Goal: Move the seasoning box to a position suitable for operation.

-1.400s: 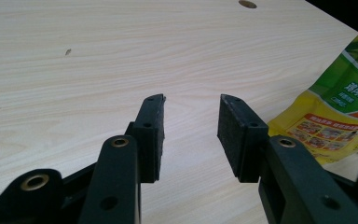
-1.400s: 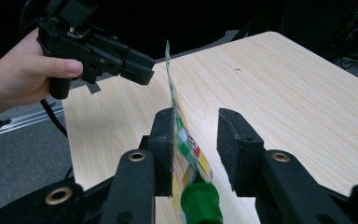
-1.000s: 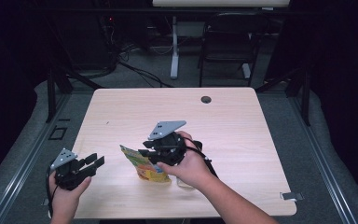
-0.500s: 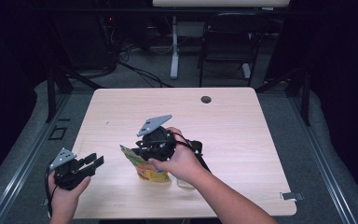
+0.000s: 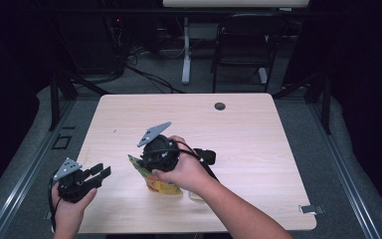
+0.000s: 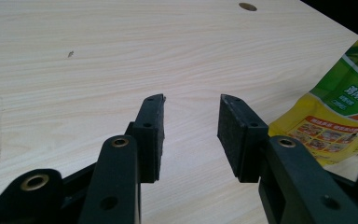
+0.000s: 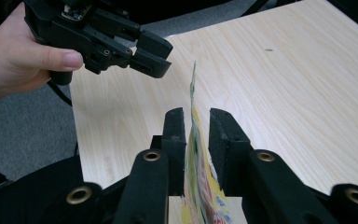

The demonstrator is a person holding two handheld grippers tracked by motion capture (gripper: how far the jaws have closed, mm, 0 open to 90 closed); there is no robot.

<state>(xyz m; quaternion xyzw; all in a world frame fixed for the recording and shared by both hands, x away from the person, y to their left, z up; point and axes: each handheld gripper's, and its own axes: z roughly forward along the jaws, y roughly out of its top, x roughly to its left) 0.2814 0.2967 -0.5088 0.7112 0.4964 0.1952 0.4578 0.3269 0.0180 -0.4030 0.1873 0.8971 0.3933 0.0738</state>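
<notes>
Jaws of right gripper (image 7: pixel 196 122) just been closing, yellow pouch (image 5: pixel 160 180) edge-on between pads, small gap one side, not yet clamped. Pouch near table (image 5: pixel 258 129) front edge. Left gripper (image 6: pixel 191 133) open, empty. Grasp imminent.

A light wood-grain table (image 5: pixel 278 164) carries the scene, with a round dark cable hole (image 5: pixel 220 106) near its far edge. A yellow and green snack pouch (image 5: pixel 160 182) stands on the tabletop, well nearer the person than that hole, toward the front edge.
</notes>
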